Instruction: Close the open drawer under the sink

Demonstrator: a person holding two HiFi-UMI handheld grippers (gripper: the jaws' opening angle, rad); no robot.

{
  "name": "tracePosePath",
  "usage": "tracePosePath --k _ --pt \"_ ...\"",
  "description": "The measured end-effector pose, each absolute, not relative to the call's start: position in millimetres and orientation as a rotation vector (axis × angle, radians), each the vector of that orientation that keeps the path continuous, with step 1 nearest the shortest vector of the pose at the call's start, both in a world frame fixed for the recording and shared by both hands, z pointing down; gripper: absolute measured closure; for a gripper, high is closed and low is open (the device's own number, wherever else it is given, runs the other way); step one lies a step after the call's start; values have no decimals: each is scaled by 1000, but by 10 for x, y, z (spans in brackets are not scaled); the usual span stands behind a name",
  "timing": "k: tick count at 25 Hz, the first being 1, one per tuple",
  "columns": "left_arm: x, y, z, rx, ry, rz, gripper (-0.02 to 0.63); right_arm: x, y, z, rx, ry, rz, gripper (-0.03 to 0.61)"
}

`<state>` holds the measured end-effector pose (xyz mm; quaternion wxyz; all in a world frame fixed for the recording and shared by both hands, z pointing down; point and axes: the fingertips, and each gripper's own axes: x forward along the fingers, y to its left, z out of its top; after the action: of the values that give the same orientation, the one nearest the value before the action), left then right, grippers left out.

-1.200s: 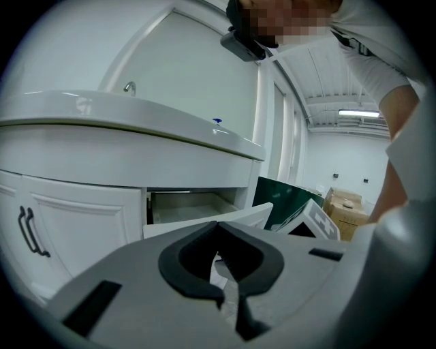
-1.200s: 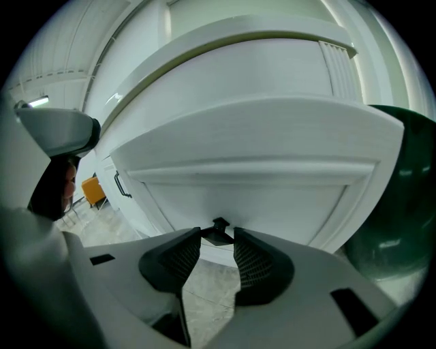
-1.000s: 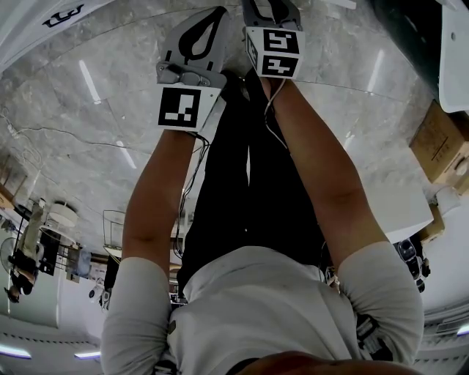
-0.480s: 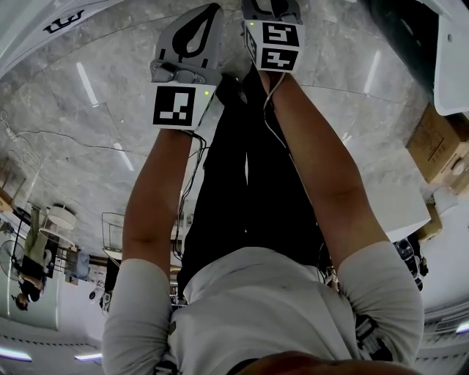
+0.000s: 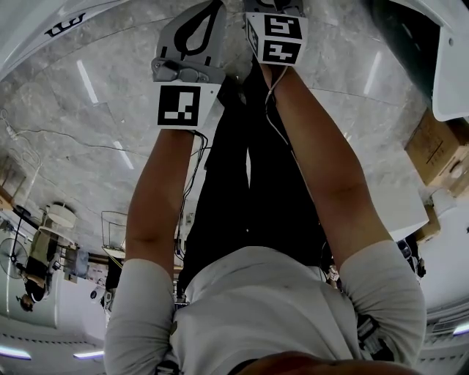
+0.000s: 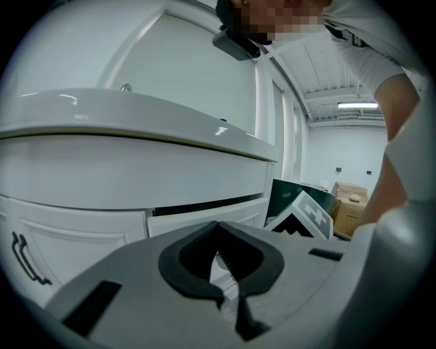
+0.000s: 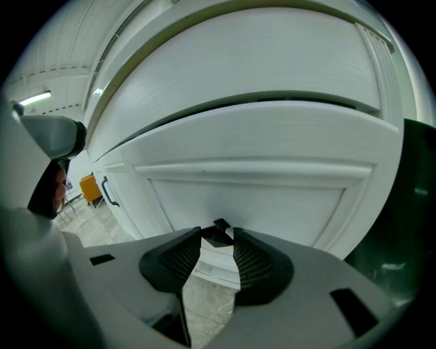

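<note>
The white vanity's drawer [image 6: 204, 217] stands slightly out under the sink counter [image 6: 136, 119], with a dark gap above its front. In the right gripper view the drawer's panel [image 7: 259, 198] fills the frame. My right gripper [image 7: 218, 235] is right against it, shut on a small black handle [image 7: 220, 230] between its pads. Its marker cube [image 6: 306, 215] shows beside the drawer front. My left gripper [image 6: 218, 225] is shut with nothing in it and hangs just short of the drawer. From above, the left gripper [image 5: 209, 15] and the right one's cube [image 5: 280, 38] reach forward over the person's legs.
A cabinet door with a black bar handle [image 6: 24, 255] is left of the drawer. A dark green panel [image 6: 289, 194] and cardboard boxes [image 5: 440, 143] stand at the right. The floor is grey marble tile [image 5: 88, 132]. An orange chair [image 7: 90, 185] stands far off.
Both grippers have shifted a little forward, toward the top of the head view, away from the person's body. The jaws look the same.
</note>
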<state>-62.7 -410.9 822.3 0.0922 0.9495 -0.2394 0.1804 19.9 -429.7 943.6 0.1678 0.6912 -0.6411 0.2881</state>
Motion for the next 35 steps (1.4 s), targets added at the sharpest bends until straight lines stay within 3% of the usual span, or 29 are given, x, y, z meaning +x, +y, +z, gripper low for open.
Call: tracePosePath --k 14,18,22,35 --pt "-551 -4175 8118 2820 -729 511 604 279 -4434 9431 1973 -1811 813 407" --pt "-553 -4164 8086 2825 -726 510 604 269 -4412 9443 1974 -1801 828 360" --pt "-575 -4158 8006 2825 -735 505 604 255 -4343 9367 1972 -1808 826 354" --pt "-782 -3942 7263 2759 -766 417 604 185 -3933 8265 1982 -1886 757 356"
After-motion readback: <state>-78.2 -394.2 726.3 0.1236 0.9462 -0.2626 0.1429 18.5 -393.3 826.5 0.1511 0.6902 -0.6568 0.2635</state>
